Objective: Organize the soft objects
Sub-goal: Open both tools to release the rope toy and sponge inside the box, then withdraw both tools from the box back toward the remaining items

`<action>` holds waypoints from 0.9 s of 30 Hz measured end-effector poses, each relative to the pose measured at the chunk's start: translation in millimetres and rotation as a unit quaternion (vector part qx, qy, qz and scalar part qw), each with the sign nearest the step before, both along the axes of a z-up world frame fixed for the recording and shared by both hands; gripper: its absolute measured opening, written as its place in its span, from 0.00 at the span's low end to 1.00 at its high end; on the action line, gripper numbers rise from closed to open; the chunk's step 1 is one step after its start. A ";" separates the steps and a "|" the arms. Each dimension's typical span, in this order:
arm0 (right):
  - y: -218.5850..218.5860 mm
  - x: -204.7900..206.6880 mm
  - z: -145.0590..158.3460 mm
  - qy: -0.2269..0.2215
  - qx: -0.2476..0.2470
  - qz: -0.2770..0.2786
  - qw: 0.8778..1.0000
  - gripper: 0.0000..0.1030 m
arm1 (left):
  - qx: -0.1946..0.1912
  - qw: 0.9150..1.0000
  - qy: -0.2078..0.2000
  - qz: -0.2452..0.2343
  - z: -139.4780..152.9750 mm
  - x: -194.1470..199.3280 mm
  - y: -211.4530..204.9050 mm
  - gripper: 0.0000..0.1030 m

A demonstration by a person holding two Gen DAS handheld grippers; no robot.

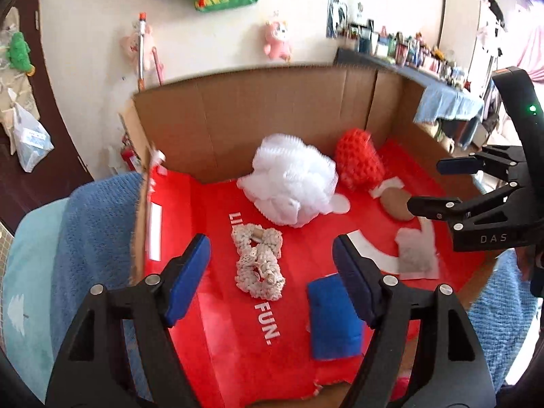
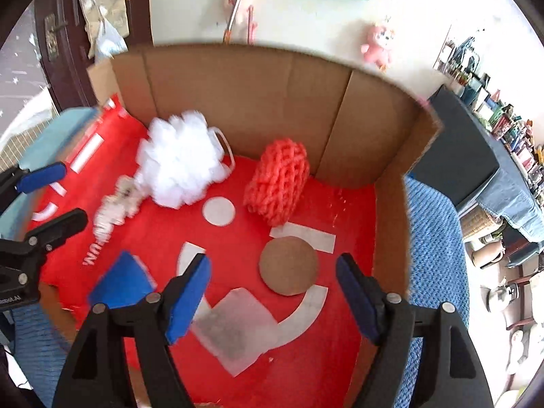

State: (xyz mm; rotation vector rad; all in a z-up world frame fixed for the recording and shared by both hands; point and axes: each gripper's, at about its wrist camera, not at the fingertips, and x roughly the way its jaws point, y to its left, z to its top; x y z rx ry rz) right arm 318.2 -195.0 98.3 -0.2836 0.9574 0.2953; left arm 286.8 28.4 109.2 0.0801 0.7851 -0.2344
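Soft things lie on the red floor of an open cardboard box (image 1: 272,115) (image 2: 238,102). A white mesh bath pouf (image 1: 292,180) (image 2: 180,166) sits near the back wall, with a red knobbly sponge (image 1: 358,161) (image 2: 277,183) to its right. A cream knitted scrunchie (image 1: 260,260) (image 2: 115,204), a folded blue cloth (image 1: 331,323) (image 2: 120,285), a grey square pad (image 1: 416,255) (image 2: 234,329) and a round brown pad (image 1: 396,205) (image 2: 289,265) lie in front. My left gripper (image 1: 272,272) is open and empty, above the scrunchie. My right gripper (image 2: 273,292) (image 1: 431,183) is open and empty, above the grey and brown pads.
The box rests on blue knitted blankets (image 1: 95,238) (image 2: 435,255). A white wall with hanging plush toys (image 1: 277,39) stands behind. A cluttered shelf (image 1: 408,51) and a dark table (image 2: 465,156) stand to the right, a dark door (image 2: 61,34) to the left.
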 end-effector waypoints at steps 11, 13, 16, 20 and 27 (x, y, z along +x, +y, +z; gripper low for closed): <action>-13.2 -88.1 70.6 -0.134 0.075 0.005 0.988 1.00 | -0.011 0.994 -0.104 0.035 44.2 -81.1 4.3 0.83; -17.9 -103.7 77.3 -0.150 0.093 0.003 0.984 1.00 | -0.012 0.992 -0.120 0.042 49.5 -97.6 5.3 0.83; -23.5 -128.1 84.5 -0.168 0.120 0.000 0.979 1.00 | -0.019 0.989 -0.137 0.048 54.2 -116.9 5.7 0.83; -28.8 -154.4 87.2 -0.185 0.130 0.000 0.974 1.00 | -0.032 0.986 -0.159 0.048 58.4 -144.1 5.0 0.88; -34.9 -202.5 77.4 -0.226 0.132 -0.016 0.965 1.00 | -0.034 0.978 -0.198 0.053 57.6 -184.3 -1.7 0.90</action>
